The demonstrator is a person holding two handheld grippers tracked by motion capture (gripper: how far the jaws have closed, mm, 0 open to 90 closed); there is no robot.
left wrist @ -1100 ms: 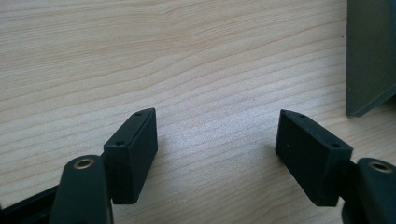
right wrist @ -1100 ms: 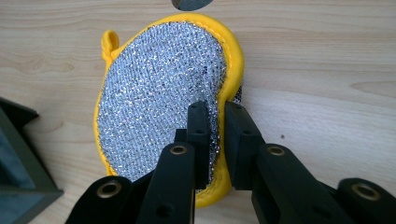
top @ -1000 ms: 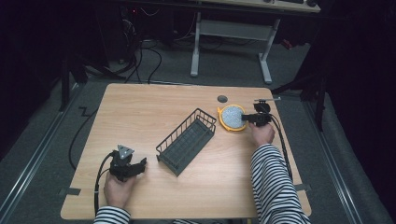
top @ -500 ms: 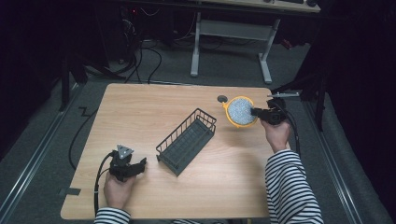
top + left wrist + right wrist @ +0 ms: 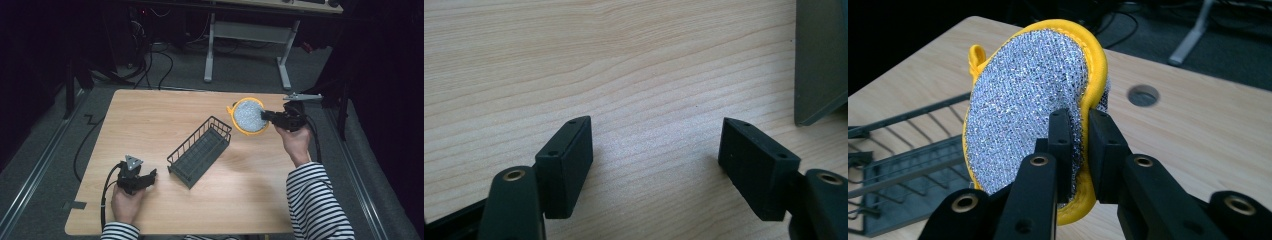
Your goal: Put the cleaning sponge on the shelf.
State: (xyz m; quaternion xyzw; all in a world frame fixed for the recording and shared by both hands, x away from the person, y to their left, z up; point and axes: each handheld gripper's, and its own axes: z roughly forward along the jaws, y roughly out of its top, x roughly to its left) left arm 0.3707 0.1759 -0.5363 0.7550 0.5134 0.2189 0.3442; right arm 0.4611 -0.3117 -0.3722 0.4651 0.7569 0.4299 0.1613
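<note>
Table (image 5: 150, 120): you are working over bare light wood, with a round cable hole (image 5: 1143, 95) near the far edge.

Wire basket (image 5: 200, 151): it is lying on a diagonal mid-table, open side up and apparently empty, probably the drop target since it is sitting between your two hands.

Scrubbing pad (image 5: 1033, 100): you are holding this round yellow-rimmed pad with its silver mesh face off the table, up on edge, just beyond the basket's far right corner. Gripping it by the rim is leaving the pad hanging free, so it should drop cleanly once it is over the basket.

Right gripper (image 5: 1079, 142): its jaws are pinching the pad's lower rim, nearly together, with the yellow edge squeezed between them.

Left gripper (image 5: 656, 160): you are resting it near the front left of the table, jaws spread wide with nothing between them, a grey basket corner just beside it. It is idling, probably ready to steady the basket.
</note>
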